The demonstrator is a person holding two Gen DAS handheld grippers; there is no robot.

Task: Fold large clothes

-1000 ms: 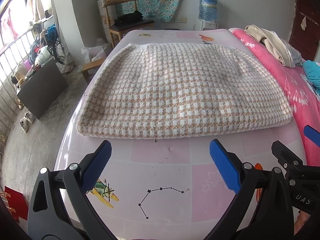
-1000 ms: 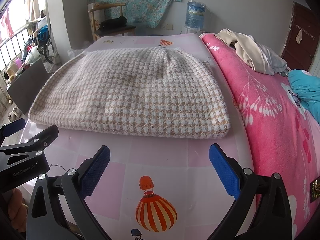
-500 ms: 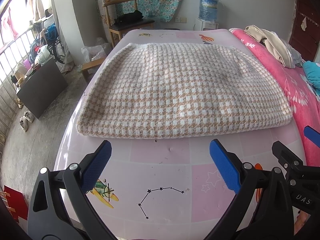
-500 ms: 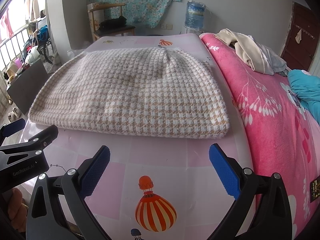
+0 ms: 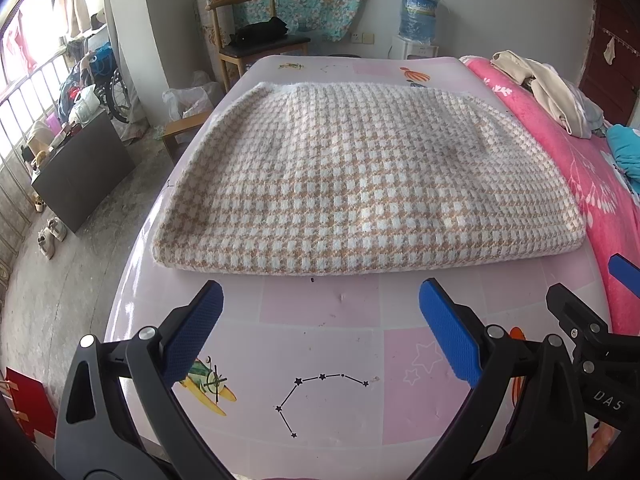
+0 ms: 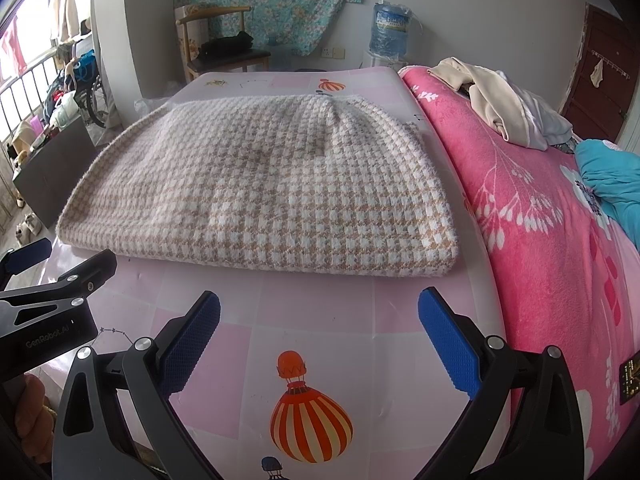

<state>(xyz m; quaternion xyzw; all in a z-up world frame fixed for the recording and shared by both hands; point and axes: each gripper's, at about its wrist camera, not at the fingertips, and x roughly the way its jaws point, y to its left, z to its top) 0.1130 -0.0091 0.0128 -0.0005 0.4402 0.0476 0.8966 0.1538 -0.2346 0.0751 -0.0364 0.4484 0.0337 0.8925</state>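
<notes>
Two grippers are what we start from, and both stand wide apart with nothing between their blue pads. Our left gripper (image 5: 320, 308) hovers over the pink sheet (image 5: 320, 304), above a printed star pattern, and our right gripper (image 6: 319, 316) hangs just beside it over a striped balloon print (image 6: 311, 424). Each one shows at the edge of the other's view, so they sit near each other, side by side.

Just past the fingertips lies the folded sweater (image 5: 360, 176), a thick checked knit in tan and white, flat on the sheet with its near edge a little way from both grippers and touching neither. To our right of it runs a bright pink blanket (image 6: 532, 216) with a heap of pale clothes (image 6: 500, 104) on top (something turquoise lies further along, though we cannot tell what it is). Beyond the bed stand a wooden chair (image 5: 256, 36) and a water bottle (image 5: 418, 12) against the wall.
</notes>
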